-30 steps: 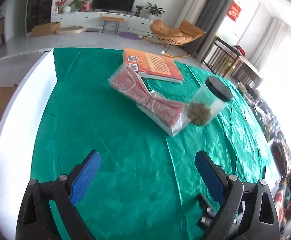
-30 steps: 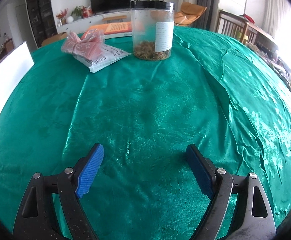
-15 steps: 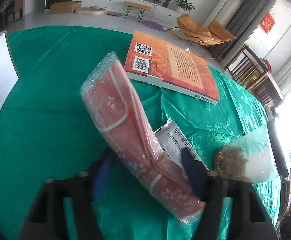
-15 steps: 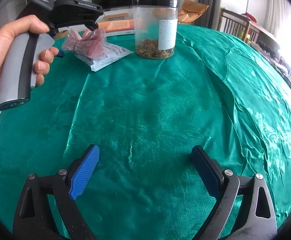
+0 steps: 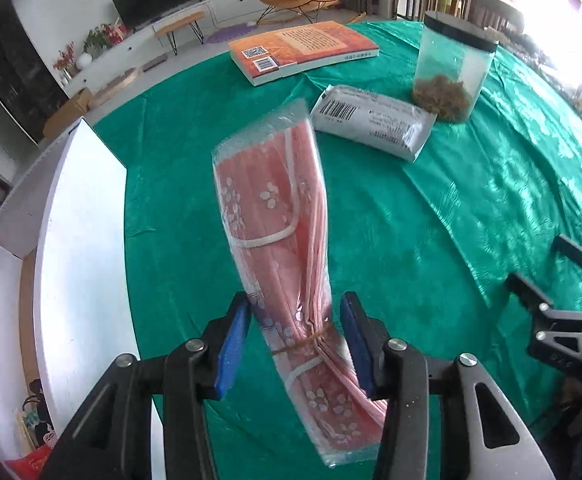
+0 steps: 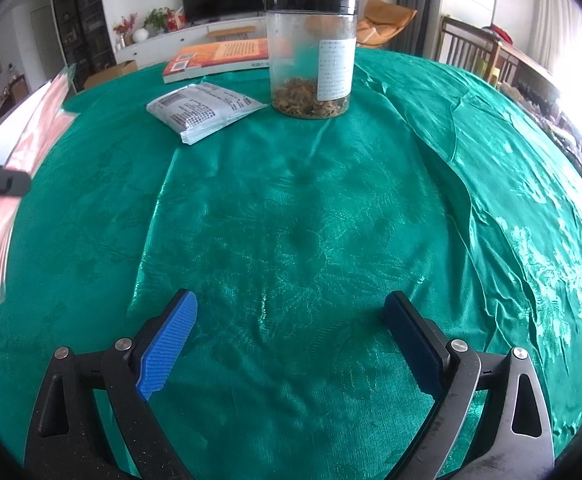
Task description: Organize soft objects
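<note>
1. Left of the left gripper [image 5: 295, 344] a white box [image 5: 79, 240] with an upright flap runs along the edge of the counter [image 5: 431, 240], which is draped in green cloth.
2. The left gripper has the pink floral pack [image 5: 279, 232] between its blue pads, a clear-wrapped soft bundle tied with a rubber band. The jaws are narrow and easing apart; the pack is pinched near the band and is raised off the cloth, its long end reaching forward and up from the gripper.
3. Ahead of that gripper and a little to its right lies a flat grey-white pouch [image 5: 375, 120] with a barcode, resting on the cloth and clear of the pink pack.
4. Beyond the pouch, farther ahead, an orange book [image 5: 303, 50] lies flat near the far edge of the counter.
5. Just right of the pouch stands a clear jar [image 5: 451, 68] with a black lid, upright, with dried brown bits in its bottom. Pouch and jar are very close; whether they touch is hard to tell.
6. The right gripper [image 6: 291, 338] stands wide open with nothing between its pads, only bare cloth below it. In the left wrist view it [image 5: 563, 312] sits far right of the left gripper, well apart.
7. From the right gripper, the pouch [image 6: 203, 110] lies ahead-left, the jar [image 6: 311, 52] straight ahead, the book [image 6: 215, 58] behind them; the pink pack [image 6: 15, 148] hangs at the far left edge.
</note>
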{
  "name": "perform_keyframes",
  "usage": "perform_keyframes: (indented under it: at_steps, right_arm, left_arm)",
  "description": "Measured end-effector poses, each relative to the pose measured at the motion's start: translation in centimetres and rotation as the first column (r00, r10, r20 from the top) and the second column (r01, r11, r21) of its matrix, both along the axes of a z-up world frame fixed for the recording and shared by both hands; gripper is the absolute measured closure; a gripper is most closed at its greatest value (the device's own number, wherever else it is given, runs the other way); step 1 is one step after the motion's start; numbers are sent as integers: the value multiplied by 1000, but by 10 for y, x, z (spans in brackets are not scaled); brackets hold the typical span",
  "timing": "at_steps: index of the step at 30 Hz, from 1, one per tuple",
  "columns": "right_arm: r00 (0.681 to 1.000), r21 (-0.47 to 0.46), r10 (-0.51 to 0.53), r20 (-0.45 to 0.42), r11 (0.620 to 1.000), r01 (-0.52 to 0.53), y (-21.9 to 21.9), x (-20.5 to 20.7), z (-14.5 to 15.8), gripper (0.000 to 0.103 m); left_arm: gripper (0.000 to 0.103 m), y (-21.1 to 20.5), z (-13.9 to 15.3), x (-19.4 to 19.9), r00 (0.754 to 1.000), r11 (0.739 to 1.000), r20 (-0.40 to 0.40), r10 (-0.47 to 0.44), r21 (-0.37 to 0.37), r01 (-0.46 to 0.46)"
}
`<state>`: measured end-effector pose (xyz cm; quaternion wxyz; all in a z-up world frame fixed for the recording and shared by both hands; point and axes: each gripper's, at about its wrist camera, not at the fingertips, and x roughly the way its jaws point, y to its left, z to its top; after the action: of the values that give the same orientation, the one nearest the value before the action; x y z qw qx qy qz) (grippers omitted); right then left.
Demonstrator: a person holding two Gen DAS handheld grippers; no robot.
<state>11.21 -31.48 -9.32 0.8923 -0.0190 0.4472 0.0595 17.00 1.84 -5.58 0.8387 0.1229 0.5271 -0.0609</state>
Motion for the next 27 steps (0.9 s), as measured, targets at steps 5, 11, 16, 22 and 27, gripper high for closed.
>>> perform_keyframes:
  at_steps: [5,11,16,22,27]
  right_arm:
    - [1000,2,3,1,1000,-3,0,-1,0,7]
    - [1000,3,5,3,1000,-5,-1,-1,0,7]
    - [1000,4,5,4,1000,-5,-1,-2,1,7]
    - [1000,3,5,4,1000,-5,-1,-2,0,7]
    - [1000,4,6,4,1000,-6,-1,-2,0,7]
  left_arm:
    - [12,0,-39,-4,994,995,75,81,47,-85]
    - [0,36,-51,-4,963,955,65,263,-162,-250]
    - [0,38,-53,-15,943,946,152,297,-180,-269]
    - [0,38,-54,-15,943,945,151,297,-184,-269]
    - [0,38,-54,-15,943,946,151,297,-183,-269]
